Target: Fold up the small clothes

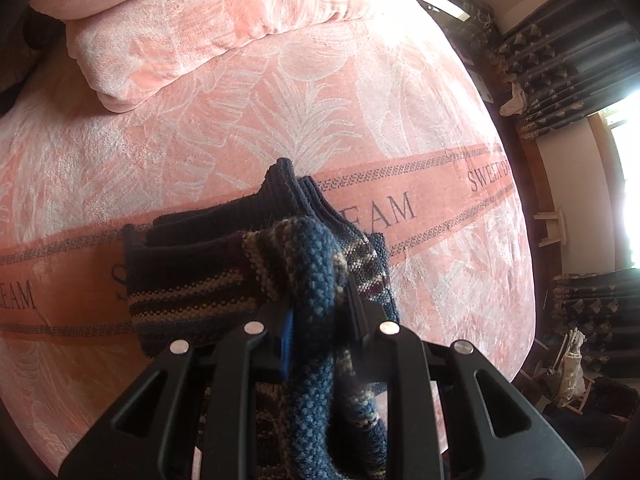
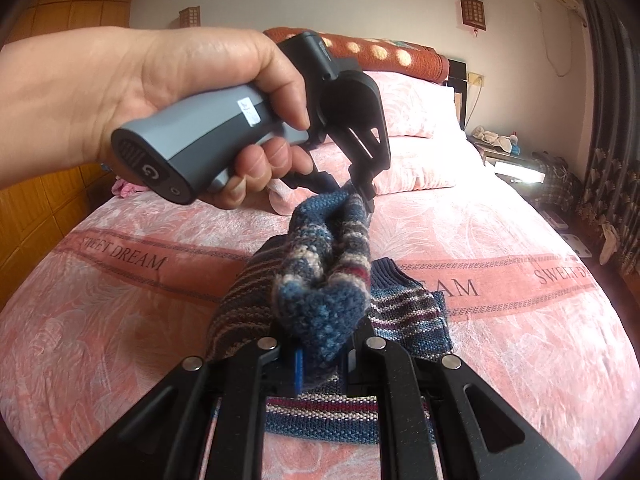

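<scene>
A small striped knit sweater [image 1: 192, 292] in blue, tan and maroon with dark ribbed cuffs lies on the pink bedspread [image 1: 280, 120]. My left gripper [image 1: 318, 312] is shut on a bunched blue edge of the sweater, lifted off the bed. In the right wrist view the same sweater [image 2: 404, 312] lies below, and my right gripper [image 2: 326, 352] is shut on another bunched edge. The raised fold stretches between both grippers. A hand [image 2: 140, 92] holds the left gripper [image 2: 362, 194] at the far end of that fold.
Two pink pillows [image 2: 412, 120] and a red dotted cushion [image 2: 360, 50] lie at the head of the bed. A cluttered nightstand [image 2: 516, 160] stands at the right, by dark curtains [image 1: 560, 60]. A wooden wardrobe [image 2: 36, 216] is on the left.
</scene>
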Available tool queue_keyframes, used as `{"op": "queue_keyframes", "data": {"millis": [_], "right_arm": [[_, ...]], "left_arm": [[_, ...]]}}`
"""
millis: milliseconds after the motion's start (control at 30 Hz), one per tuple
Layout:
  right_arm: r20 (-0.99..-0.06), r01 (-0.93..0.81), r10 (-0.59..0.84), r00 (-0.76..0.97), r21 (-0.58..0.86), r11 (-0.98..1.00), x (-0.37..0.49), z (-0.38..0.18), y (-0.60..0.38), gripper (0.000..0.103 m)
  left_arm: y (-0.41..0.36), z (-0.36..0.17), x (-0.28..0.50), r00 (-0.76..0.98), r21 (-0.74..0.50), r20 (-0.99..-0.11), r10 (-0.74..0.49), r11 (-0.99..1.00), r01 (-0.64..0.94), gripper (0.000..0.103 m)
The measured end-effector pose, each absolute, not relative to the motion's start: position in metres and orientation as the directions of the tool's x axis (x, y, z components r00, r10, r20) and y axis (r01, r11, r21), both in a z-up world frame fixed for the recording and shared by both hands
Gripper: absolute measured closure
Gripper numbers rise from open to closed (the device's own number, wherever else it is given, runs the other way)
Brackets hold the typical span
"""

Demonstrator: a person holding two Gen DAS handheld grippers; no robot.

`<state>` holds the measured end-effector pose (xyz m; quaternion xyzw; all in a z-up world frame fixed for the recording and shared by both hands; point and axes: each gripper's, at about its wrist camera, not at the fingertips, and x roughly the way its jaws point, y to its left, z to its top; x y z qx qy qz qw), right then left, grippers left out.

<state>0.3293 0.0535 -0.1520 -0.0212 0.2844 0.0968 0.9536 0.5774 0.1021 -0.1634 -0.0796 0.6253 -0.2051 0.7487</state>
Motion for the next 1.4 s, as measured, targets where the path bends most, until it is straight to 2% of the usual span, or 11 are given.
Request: {"op": "queue_keyframes", "data": {"millis": [533,767,833,900,1067,1133,1200,1267,1300,1400], "right_arm": [[-0.592,-0.121,0.156,0.79,0.098,0.988,0.336,-0.177,0.002,0.092],[-0.626,-0.098,0.186,0.757,0.172,0.98,0.34,-0.196,-0.023,0.092],[-0.632,-0.102,0.242,0.736,0.25,0.963,0.341,-0.202,-0.034,0.092],[-0.645,-0.09,0.299,0.704,0.337,0.937,0.343,-0.213,-0.045,0.092],[-0.661,-0.053,0.369,0.653,0.446,0.893,0.349,-0.237,-0.066,0.092],[-0.671,-0.041,0.424,0.608,0.507,0.861,0.353,-0.25,-0.075,0.091],[-0.658,-0.017,0.496,0.567,0.593,0.805,0.356,-0.265,-0.088,0.083],[-0.63,0.001,0.568,0.529,0.67,0.743,0.359,-0.278,-0.101,0.067],[-0.613,0.012,0.589,0.527,0.698,0.716,0.358,-0.283,-0.108,0.063],[-0.549,0.018,0.653,0.521,0.772,0.635,0.36,-0.288,-0.125,0.043]], "left_arm": [[0.037,-0.198,0.579,0.118,-0.317,-0.93,-0.349,0.921,0.228,0.083],[0.017,-0.203,0.577,0.169,-0.235,-0.946,-0.277,0.944,0.233,0.083],[0.011,-0.201,0.576,0.203,-0.208,-0.945,-0.258,0.949,0.236,0.083],[0.004,-0.198,0.576,0.227,-0.199,-0.94,-0.253,0.951,0.238,0.091],[-0.011,-0.207,0.574,0.222,-0.204,-0.941,-0.255,0.951,0.231,0.09],[-0.008,-0.211,0.572,0.222,-0.22,-0.937,-0.268,0.95,0.221,0.085],[-0.001,-0.21,0.569,0.247,-0.22,-0.929,-0.275,0.948,0.23,0.081],[0.01,-0.205,0.565,0.263,-0.254,-0.913,-0.311,0.939,0.232,0.071],[0.018,-0.203,0.562,0.268,-0.27,-0.906,-0.329,0.934,0.234,0.066],[0.04,-0.199,0.546,0.275,-0.335,-0.876,-0.396,0.91,0.244,0.06]]}}
